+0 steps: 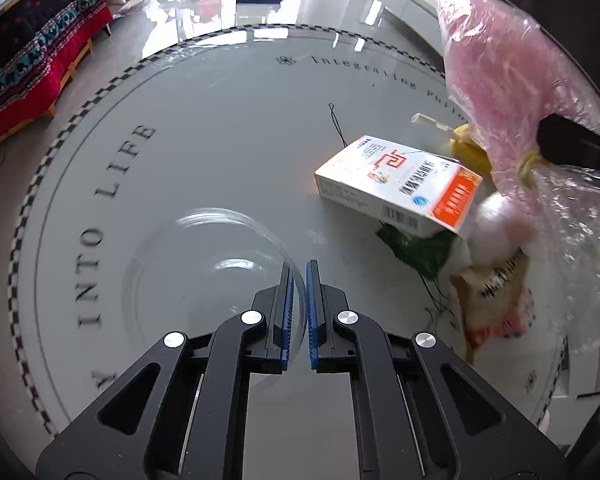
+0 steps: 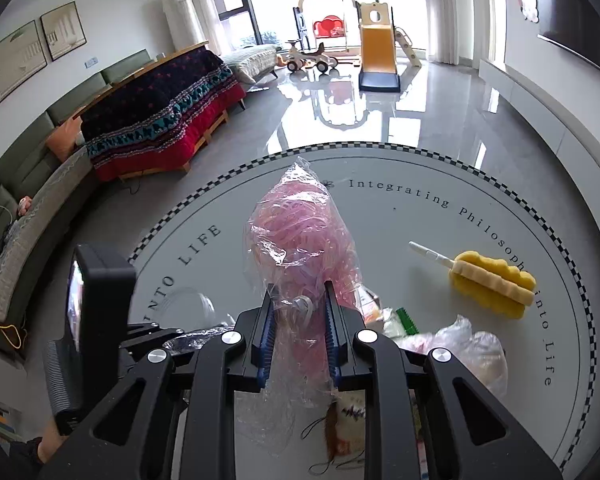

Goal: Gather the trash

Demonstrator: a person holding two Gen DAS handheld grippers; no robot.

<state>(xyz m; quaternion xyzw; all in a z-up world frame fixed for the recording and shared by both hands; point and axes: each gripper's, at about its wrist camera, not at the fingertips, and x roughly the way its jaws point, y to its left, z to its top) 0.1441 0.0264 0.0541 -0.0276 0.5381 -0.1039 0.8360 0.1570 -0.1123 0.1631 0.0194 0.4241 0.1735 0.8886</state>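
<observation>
Trash sits heaped at the 3 o'clock side of the round counter (image 1: pixel 228 128): a white box (image 1: pixel 396 182) lies tilted on green scraps and wrappers, and a yellow sponge brush (image 2: pixel 494 282) rests apart at 2 o'clock. Right hand-held gripper (image 2: pixel 298 316) pinches a clear bag of pink strands (image 2: pixel 300 236), the bag standing up between its blue pads. Left hand-held gripper (image 1: pixel 299 280) is clamped narrow on the rim of a clear glass bowl (image 1: pixel 204 280), which sits at 8 o'clock from the box.
</observation>
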